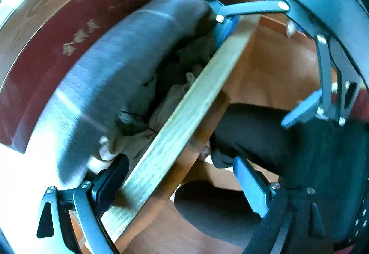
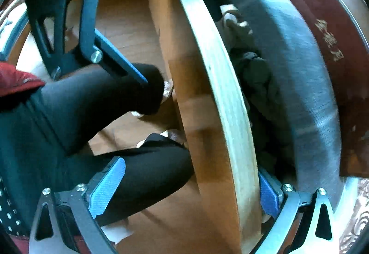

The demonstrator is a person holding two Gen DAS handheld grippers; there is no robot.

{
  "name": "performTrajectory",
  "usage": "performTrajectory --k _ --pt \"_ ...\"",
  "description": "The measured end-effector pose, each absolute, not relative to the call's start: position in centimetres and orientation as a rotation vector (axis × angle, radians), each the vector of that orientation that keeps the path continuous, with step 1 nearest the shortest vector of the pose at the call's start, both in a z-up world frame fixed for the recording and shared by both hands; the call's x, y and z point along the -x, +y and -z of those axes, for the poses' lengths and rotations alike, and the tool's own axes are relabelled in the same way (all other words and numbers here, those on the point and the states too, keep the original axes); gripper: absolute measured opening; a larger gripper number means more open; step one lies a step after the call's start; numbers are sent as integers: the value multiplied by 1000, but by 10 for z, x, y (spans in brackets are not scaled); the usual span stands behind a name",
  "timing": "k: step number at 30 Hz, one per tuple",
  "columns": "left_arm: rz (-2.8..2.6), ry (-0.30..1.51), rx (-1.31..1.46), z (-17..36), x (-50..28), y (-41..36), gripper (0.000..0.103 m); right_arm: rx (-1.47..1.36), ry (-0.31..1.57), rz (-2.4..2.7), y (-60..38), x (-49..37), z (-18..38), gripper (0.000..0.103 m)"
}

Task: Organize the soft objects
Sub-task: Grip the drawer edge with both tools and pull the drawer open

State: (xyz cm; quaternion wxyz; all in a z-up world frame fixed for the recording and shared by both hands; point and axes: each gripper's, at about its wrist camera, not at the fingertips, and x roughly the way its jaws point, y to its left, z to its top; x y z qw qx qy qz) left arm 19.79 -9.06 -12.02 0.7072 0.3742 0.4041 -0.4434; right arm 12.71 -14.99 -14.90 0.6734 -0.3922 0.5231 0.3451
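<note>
Both tongs are spread wide, each straddling a pale, smooth-grained wooden drawer front: the left gripper and right gripper pinch nothing. Crumpled grey and beige cloths fill the drawer beside a ribbed grey panel. Black-trousered legs crowd the wood floor.

We seem to be in a home, most likely a bedroom or closet corner. We see a wooden drawer front pulled open, with rumpled clothes stuffed behind it, a warm wood-plank floor below, and a dark red board with gold characters beside a grey panel. A person's dark-trousered legs stand close.
</note>
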Motion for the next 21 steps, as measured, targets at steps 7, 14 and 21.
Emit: performTrajectory --k 7,14,21 --pt "1065 941 -816 100 -170 -79 92 815 1247 -812 -143 -86 142 103" --pt "1085 947 -801 75 -154 -58 92 798 1273 -836 -130 -34 134 103" --pt "1046 941 -758 45 -171 -36 92 762 1262 -839 -110 -1 133 103"
